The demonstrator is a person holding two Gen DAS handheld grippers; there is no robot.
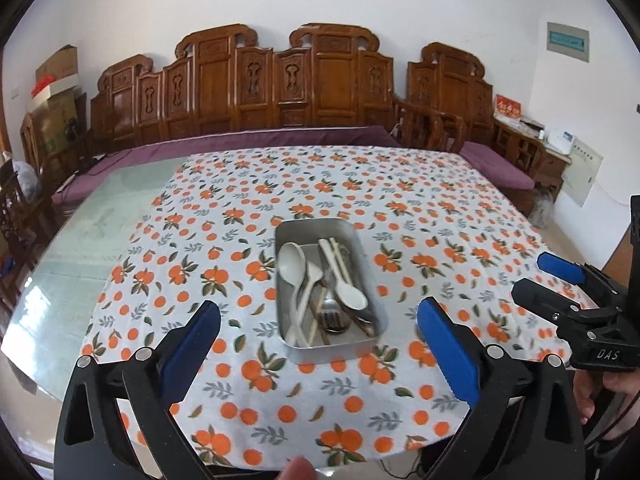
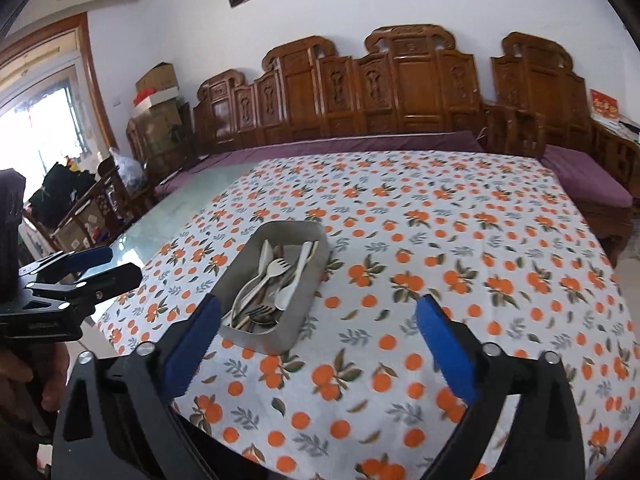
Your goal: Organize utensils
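In the metal tray (image 1: 362, 258), overlapping spoons (image 1: 347, 280) hide what may be a fork's (image 1: 332, 317) handle.

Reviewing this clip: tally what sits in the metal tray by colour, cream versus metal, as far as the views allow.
Tray, on the tablecloth, both grippers open and away from it.
Cream utensils: 5 visible (2 spoons, 1 spork, 2 long thin pieces).
Metal utensils: at least 2; they overlap, so the exact count is unclear.
Total: at least 7.
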